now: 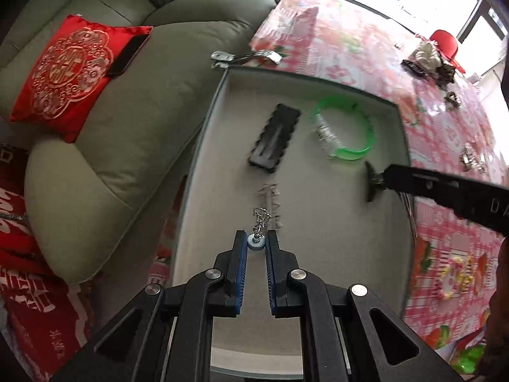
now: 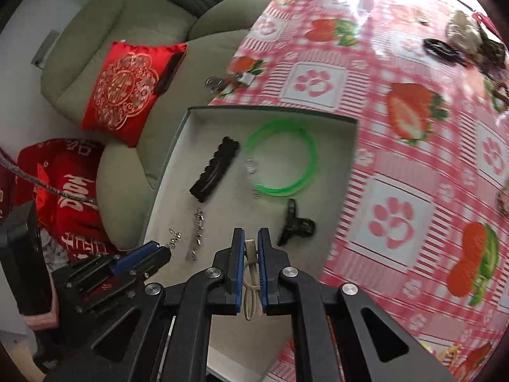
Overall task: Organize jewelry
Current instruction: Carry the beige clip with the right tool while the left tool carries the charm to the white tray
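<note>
Pale grey-white tray (image 2: 334, 133); green bangle (image 2: 310, 159); black hair clip (image 2: 216, 168); silver chain (image 2: 197, 235). Pink-red checked tablecloth (image 2: 413, 191) with strawberries and paw prints. Red cushion (image 1: 66, 76), gold embroidery. Blue fingertip pads (image 1: 242, 264).

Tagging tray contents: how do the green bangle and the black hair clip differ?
Shape: the green bangle is an open ring; the black hair clip is a solid elongated bar with scalloped edges.
Colour: the bangle is bright translucent green, the clip is matte black.
Footprint: the bangle spans more of the tray than the clip.
Shared: both lie flat inside the tray, side by side, untouched by either set of tongs.
</note>
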{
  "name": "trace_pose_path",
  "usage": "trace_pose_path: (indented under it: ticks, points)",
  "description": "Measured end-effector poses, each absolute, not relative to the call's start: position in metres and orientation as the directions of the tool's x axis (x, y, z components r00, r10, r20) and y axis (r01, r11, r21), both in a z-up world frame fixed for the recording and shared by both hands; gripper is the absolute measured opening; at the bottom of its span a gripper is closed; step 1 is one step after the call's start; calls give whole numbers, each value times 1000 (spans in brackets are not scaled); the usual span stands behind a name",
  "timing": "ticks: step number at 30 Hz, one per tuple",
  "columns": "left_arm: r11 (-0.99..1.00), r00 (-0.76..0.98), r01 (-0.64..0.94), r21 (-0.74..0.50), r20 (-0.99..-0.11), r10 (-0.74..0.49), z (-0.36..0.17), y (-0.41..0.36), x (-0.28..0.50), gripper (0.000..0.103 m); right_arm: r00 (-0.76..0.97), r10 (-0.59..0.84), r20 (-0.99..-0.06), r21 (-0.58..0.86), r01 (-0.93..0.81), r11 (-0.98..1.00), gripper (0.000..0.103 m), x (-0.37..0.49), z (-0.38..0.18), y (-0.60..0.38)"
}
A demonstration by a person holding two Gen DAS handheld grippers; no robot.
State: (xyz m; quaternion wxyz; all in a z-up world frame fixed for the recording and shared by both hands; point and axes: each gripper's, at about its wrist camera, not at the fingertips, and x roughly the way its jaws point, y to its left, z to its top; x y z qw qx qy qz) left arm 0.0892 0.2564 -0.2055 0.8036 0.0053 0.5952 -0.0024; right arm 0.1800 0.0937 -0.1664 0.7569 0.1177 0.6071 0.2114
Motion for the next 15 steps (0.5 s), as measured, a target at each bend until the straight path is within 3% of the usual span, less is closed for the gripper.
trace_pose_path:
  ticks: [15]
  points:
    - [999, 260, -8, 42, -965, 43, -241, 260, 82, 18, 140, 403, -904, 371, -210, 905, 9, 196, -204, 126]
